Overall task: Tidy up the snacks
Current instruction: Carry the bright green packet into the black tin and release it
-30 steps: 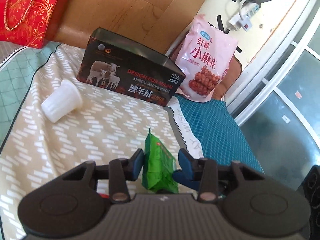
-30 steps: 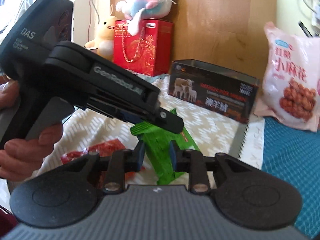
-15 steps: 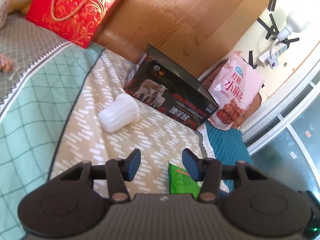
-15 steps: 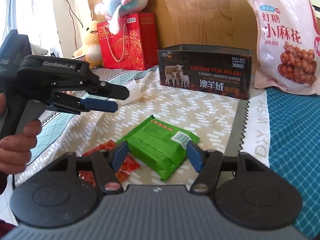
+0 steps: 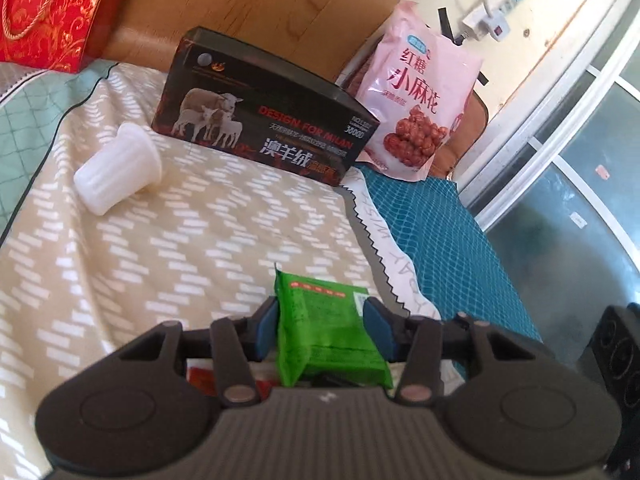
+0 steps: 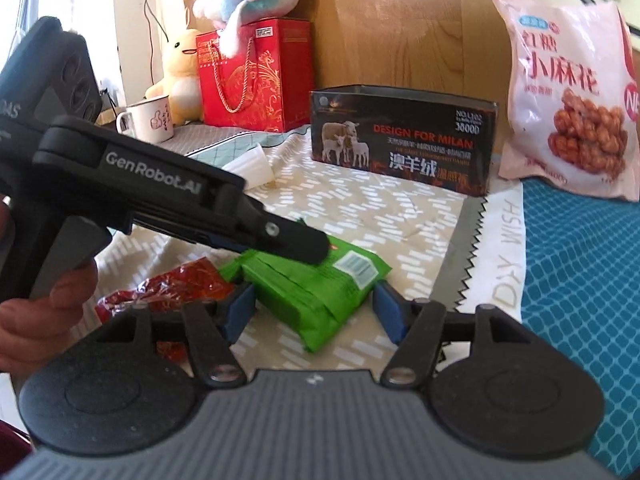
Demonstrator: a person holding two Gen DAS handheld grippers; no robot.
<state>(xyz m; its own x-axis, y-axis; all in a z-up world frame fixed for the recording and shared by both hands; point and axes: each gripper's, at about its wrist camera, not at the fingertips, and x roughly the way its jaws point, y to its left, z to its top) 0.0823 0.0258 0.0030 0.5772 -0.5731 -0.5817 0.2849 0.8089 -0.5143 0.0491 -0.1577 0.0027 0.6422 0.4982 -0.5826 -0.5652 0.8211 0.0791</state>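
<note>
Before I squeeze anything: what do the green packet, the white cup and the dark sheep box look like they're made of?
Green packet: thin glossy plastic film, creased, with crimped ends. White cup: likely translucent ribbed plastic, matte, lying on its side. Sheep box: probably printed cardboard with a slight sheen; tin can't be ruled out.

A green snack packet (image 5: 328, 332) sits low in the centre of the left wrist view, its crimped end pointing up-frame. In the right wrist view it lies flat, slantwise across the lower middle, barcode side up. A crinkled red wrapper (image 6: 172, 292) lies just left of it. A tall pink bag of twists (image 6: 568, 92) stands upright at upper right.
</note>
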